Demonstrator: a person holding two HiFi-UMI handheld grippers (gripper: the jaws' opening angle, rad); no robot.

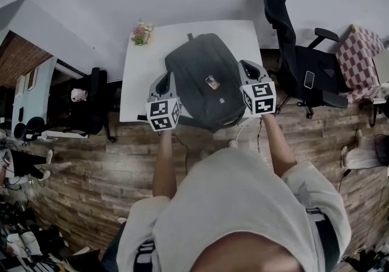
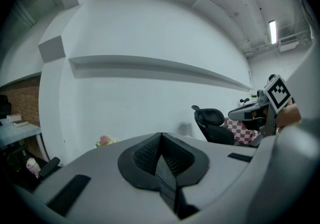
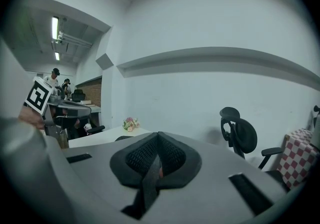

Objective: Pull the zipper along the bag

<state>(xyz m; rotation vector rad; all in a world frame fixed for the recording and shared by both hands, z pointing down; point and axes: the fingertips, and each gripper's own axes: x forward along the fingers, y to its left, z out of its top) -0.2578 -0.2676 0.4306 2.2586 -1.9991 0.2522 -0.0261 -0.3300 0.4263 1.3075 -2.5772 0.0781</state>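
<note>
Table: white; it carries the bag near our edge.
Bag: a dark backpack lying flat between both grippers. We cannot pick out the zipper pull. We judge one gripper should pin the fabric beside the track while the other draws the pull steadily along it.
Left gripper: jaws together, empty, beside the bag's left flank.
Right gripper: jaws together, nothing held, beside the right flank.

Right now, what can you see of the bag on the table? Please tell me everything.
The bag is a dark backpack, seemingly fabric, lying flat on the white table, carry loop toward the far edge, bottom at the near edge. A small light tag sits on its front. The left claw and right claw, both shut, flank it; contact is unclear. Its zipper cannot be made out.
</note>
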